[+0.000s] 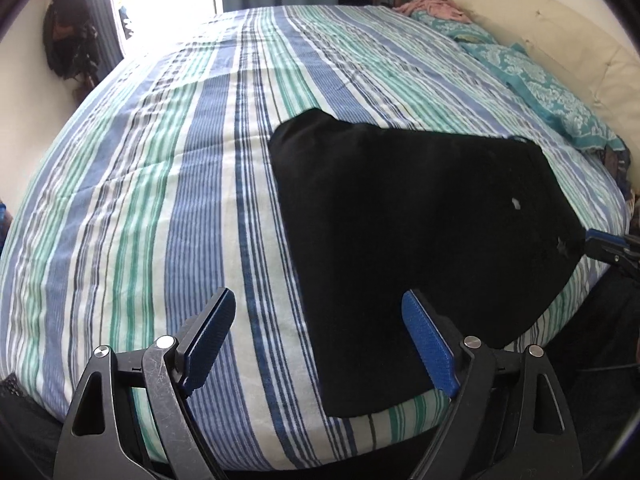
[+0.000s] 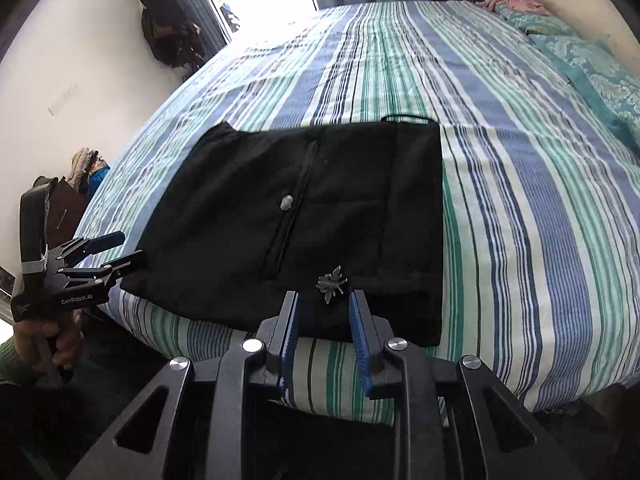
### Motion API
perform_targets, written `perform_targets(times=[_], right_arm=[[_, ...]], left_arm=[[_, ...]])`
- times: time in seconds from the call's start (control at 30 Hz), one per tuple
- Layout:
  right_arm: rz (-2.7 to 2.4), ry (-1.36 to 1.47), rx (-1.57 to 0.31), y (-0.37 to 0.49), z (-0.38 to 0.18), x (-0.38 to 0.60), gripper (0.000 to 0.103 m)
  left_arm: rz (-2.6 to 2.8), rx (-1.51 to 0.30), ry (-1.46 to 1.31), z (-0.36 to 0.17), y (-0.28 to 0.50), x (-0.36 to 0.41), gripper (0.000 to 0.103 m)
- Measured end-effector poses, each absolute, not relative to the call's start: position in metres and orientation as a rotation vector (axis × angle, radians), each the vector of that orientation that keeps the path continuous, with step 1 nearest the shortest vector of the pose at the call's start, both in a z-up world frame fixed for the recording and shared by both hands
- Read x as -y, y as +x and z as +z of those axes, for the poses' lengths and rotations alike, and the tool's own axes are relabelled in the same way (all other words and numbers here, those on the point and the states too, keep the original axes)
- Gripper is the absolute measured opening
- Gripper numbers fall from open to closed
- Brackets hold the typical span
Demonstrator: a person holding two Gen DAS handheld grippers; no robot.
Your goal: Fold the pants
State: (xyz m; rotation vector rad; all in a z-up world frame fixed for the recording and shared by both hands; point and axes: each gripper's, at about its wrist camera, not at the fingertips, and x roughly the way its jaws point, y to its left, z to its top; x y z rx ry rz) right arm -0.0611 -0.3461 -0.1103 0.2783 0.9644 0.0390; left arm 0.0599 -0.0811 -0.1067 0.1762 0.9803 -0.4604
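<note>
Black pants [image 2: 304, 216] lie folded into a flat rectangle near the front edge of the striped bed; they also show in the left wrist view [image 1: 420, 240]. A silver bee ornament [image 2: 331, 280] sits near their front edge. My left gripper [image 1: 320, 312] is open and empty, hovering over the left front edge of the pants; it also shows in the right wrist view [image 2: 116, 248]. My right gripper [image 2: 324, 312] is open and empty, just in front of the pants' near edge; its tip shows in the left wrist view [image 1: 608, 248].
The striped bedsheet [image 1: 160, 200] covers the bed. Teal patterned pillows [image 1: 552, 96] and a cream headboard [image 1: 540, 28] lie along the right. Pink clothes [image 2: 516, 0] lie at the far corner. Dark bags [image 2: 164, 28] hang on the left wall.
</note>
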Motion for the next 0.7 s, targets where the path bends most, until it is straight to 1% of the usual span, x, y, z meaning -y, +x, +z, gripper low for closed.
perform_targets(times=[0.1,0.2,0.27,0.4,0.43,0.47,0.5,0.63,0.7], right_arm=[[0.029,0.247,-0.853,-0.058,-0.089,0.350,0.028],[0.057,0.257,-0.818,-0.033,-0.087,0.358,0.029],[0.092,0.260,-0.815,-0.015,-0.096,0.361,0.029],[0.063,0.289,-0.925,0.007,-0.145,0.366,0.030],[0.061,0.310,-0.915,0.005,-0.151,0.368,0.030],[0.065,0.328,-0.889,0.002,-0.153,0.370,0.030],[0.064,0.339,-0.889,0.001,-0.152,0.371,0.030],[0.083,0.332,-0.887,-0.002,-0.155,0.373,0.030],[0.102,0.349,-0.883,-0.004,-0.155,0.377,0.029]], left_arm=[[-0.445,-0.988,0.162,-0.098,0.100,0.092,0.088],[-0.468,-0.991,0.212,-0.097,0.138,0.118,0.088],[-0.472,-1.015,0.251,-0.105,0.160,0.140,0.088],[-0.382,-1.076,0.353,-0.141,0.200,0.169,0.088],[-0.334,-1.084,0.352,-0.149,0.211,0.168,0.088],[-0.303,-1.098,0.320,-0.155,0.222,0.164,0.095],[-0.276,-1.109,0.269,-0.158,0.231,0.158,0.097],[-0.188,-1.135,0.135,-0.153,0.249,0.127,0.096],[-0.198,-1.121,0.107,-0.141,0.243,0.114,0.096]])
